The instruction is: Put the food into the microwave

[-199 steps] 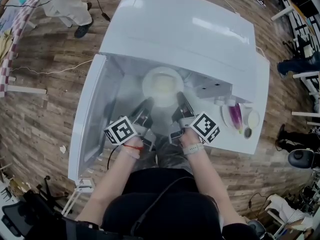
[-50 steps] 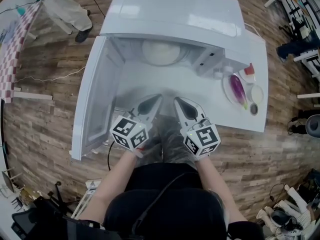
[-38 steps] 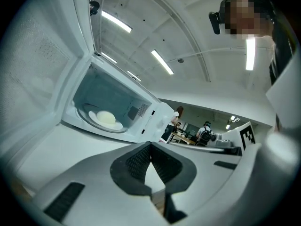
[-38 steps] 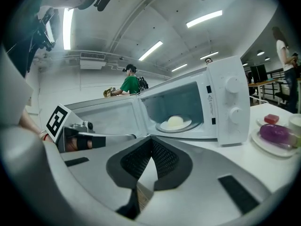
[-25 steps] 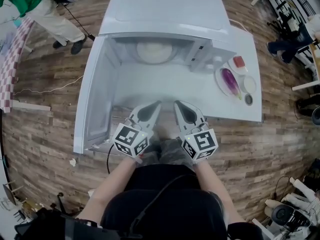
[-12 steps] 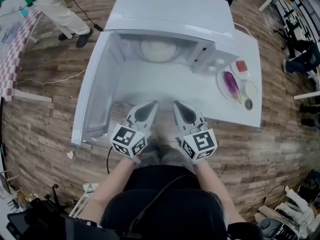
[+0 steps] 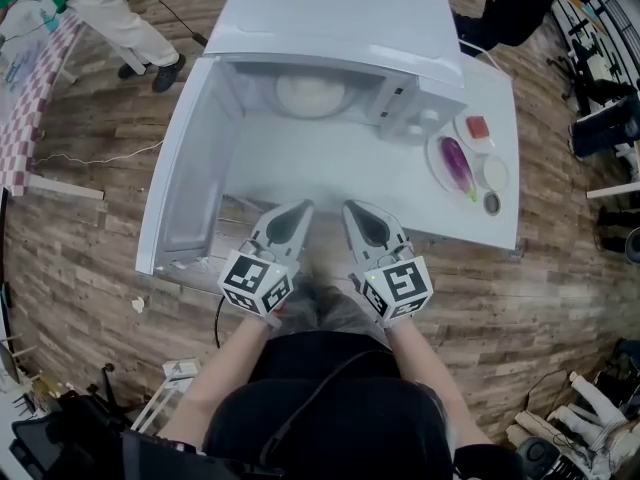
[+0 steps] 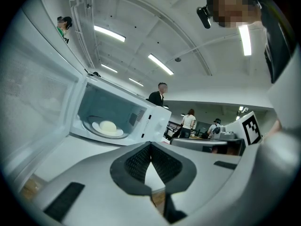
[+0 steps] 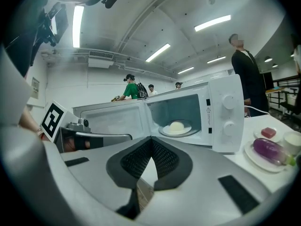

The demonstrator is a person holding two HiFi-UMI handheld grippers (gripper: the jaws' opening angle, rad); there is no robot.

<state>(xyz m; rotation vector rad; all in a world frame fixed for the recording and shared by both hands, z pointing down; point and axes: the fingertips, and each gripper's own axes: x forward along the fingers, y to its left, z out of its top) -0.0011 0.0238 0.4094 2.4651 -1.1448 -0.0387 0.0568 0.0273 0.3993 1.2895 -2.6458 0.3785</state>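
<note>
The white microwave (image 7: 335, 38) stands at the back of the white table (image 7: 330, 168), its door (image 7: 185, 173) swung wide open to the left. Inside, on the turntable, rests a white plate with a pale round bun (image 7: 310, 93), also visible as the bun (image 8: 108, 126) in the left gripper view and the bun (image 9: 177, 126) in the right gripper view. My left gripper (image 7: 303, 207) and right gripper (image 7: 349, 207) hover side by side over the table's near edge, well short of the oven. Both are shut with nothing between their jaws: left gripper (image 8: 150, 145), right gripper (image 9: 151, 139).
To the right of the microwave sit a plate with a purple eggplant (image 7: 457, 163), a dish with a red piece (image 7: 479, 127), a white bowl (image 7: 496, 174) and a small dark cup (image 7: 491, 203). People stand around on the wooden floor, one at the far left (image 7: 110, 3).
Eight seconds ago both grippers were reaching to the plate at the oven's mouth. They have since pulled back to the near edge; the plate sits deeper inside. Over the last second they barely moved.
</note>
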